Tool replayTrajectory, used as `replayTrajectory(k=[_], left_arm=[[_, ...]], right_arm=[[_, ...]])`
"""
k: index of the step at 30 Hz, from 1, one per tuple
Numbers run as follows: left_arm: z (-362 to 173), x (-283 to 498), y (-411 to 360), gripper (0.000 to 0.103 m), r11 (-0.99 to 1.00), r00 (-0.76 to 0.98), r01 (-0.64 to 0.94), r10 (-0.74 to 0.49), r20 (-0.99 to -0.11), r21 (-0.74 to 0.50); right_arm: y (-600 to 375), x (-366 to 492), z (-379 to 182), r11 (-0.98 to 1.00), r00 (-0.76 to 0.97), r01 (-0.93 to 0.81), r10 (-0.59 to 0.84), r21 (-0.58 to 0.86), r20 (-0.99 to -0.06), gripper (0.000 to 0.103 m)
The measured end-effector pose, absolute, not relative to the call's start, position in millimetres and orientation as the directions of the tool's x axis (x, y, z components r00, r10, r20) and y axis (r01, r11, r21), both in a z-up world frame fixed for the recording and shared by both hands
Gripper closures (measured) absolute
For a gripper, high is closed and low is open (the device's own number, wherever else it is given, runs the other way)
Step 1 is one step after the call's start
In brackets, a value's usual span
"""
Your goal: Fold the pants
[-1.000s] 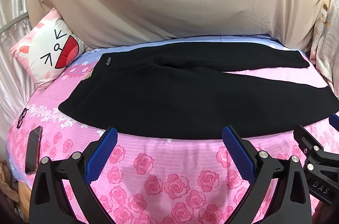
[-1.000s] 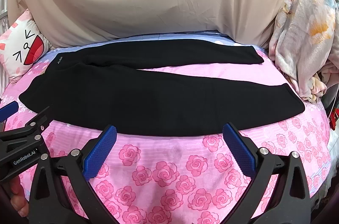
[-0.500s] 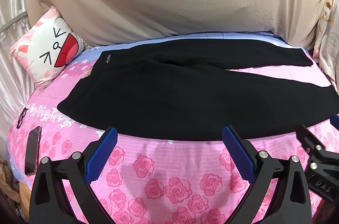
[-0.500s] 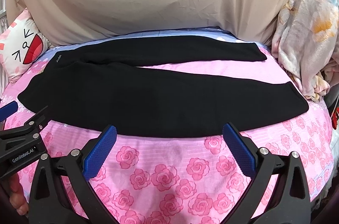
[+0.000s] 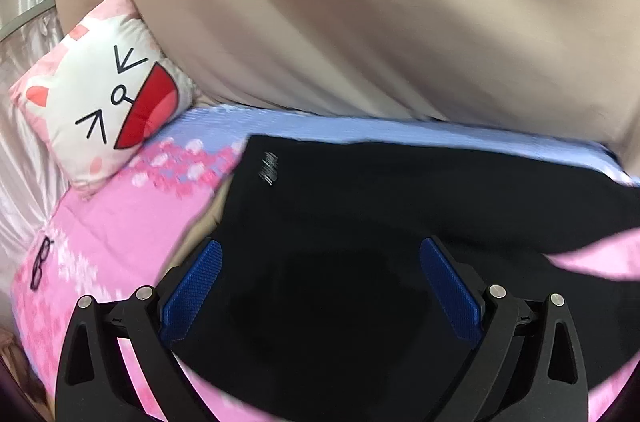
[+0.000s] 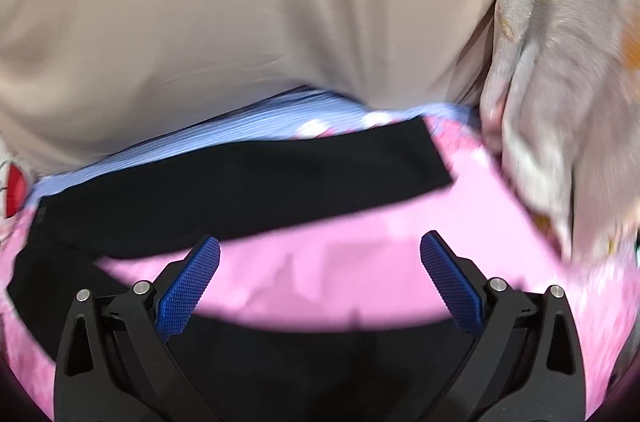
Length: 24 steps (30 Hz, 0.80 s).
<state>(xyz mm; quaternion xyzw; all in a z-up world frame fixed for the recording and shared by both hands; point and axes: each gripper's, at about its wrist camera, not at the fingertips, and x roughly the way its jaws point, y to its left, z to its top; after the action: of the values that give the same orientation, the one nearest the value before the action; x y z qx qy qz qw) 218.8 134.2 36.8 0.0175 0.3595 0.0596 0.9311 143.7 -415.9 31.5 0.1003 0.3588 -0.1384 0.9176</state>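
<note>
Left wrist view showed the black pants [image 5: 400, 222] spread flat on the bed [image 5: 120, 218], waistband end toward the cat pillow [image 5: 104, 102]. The left gripper [image 5: 320, 286] hung over the hip area, jaws wide apart and holding nothing. In the right wrist view the right gripper [image 6: 320, 278] sat above the pink gap between the two legs, jaws likewise spread and empty. The fabric looked soft, light and limp, so it would likely sag and drag; pinching the near edge at the waistband and at the hem seemed the best hold.
</note>
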Motion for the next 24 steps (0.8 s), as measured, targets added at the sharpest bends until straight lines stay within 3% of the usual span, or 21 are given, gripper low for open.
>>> replayTrajectory(k=[9,14,21,24], left_arm=[[7.5,343.8,192.7,0.005,0.971,0.647,-0.17,0.237,-0.725,0.166],[-13.0,389.9,230.0,0.005,0.987,0.575,-0.153,0.124,-0.808,0.043],[-36.5,427.7,253.3,0.005,0.986,0.499,-0.161,0.126,-0.858,0.051],[-43.0,439.2,255.8,0.005,0.98,0.48,-0.183,0.162,-0.862,0.082]], right_arm=[[-515.1,251.6,-1.8,0.951,0.637,0.308,-0.201,0.007,-0.744,0.005],[-539.4,288.4,-30.0,0.951,0.575,0.309,-0.211,-0.029,-0.79,0.005],[-542.2,303.8,-45.0,0.965,0.588,0.261,-0.161,-0.002,-0.793,0.005],[-539.2,303.2,-44.1,0.971,0.598,0.238,-0.135,0.014,-0.79,0.011]])
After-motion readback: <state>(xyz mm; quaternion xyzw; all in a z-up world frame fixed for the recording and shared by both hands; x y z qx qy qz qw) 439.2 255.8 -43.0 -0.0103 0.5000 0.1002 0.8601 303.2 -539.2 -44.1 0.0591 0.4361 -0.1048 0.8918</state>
